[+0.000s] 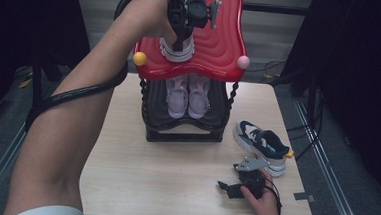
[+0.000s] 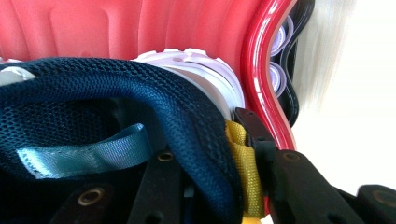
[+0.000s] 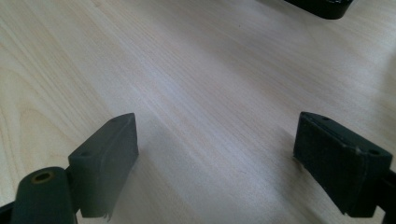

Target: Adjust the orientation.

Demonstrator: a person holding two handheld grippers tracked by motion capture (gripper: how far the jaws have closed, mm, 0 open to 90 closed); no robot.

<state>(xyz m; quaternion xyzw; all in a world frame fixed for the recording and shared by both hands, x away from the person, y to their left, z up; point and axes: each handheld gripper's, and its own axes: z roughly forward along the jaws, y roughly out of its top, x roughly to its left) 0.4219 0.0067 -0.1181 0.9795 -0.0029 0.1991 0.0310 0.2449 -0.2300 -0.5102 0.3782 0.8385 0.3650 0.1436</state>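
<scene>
While right gripper (image 3: 215, 154) fingers gape over bare table (image 3: 196, 70), left gripper (image 2: 219, 186) fingers clamp the sneaker's (image 2: 140, 88) heel.

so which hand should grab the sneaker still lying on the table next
Right, probably. The right gripper rests open on the table beside that sneaker, while the left gripper is up at the red shelf, shut on the other sneaker.

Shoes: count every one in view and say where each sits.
4: one shoe on the red top shelf, a pink pair on the black lower shelf, one navy sneaker on the table; none seems hidden.
</scene>
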